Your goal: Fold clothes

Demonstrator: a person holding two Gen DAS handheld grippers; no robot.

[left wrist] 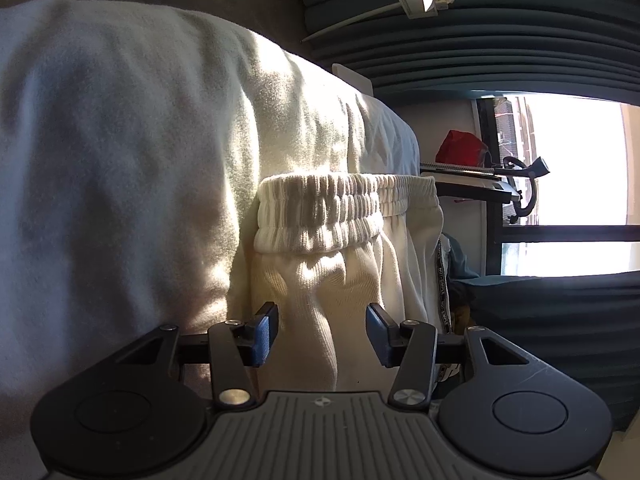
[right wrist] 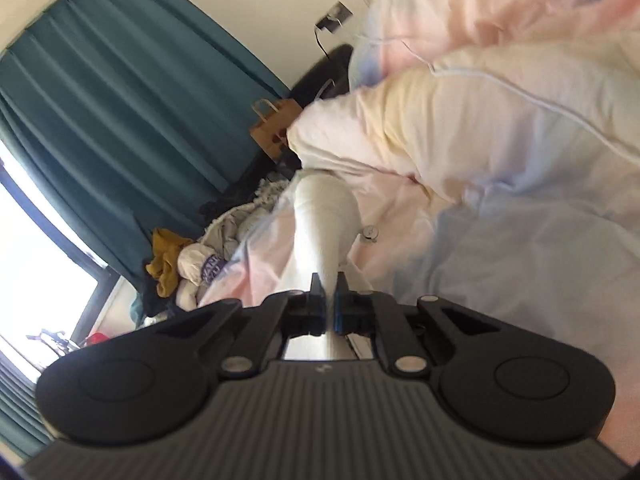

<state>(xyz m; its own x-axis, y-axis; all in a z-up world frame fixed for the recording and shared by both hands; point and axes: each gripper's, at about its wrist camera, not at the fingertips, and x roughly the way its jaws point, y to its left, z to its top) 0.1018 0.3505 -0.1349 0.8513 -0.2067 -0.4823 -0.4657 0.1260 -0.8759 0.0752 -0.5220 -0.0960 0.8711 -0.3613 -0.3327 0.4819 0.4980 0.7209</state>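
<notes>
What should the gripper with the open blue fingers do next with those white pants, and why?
Probably close on the cloth. The left gripper is open, with a fold of the white pants lying between its blue pads just below the waistband. The right gripper is already shut on white cloth, so both ends would then be held for folding.

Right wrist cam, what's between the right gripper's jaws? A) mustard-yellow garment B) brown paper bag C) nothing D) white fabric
D: the right gripper has its jaws closed on a strip of white fabric that runs forward from the pads over the pastel bedding.
</notes>
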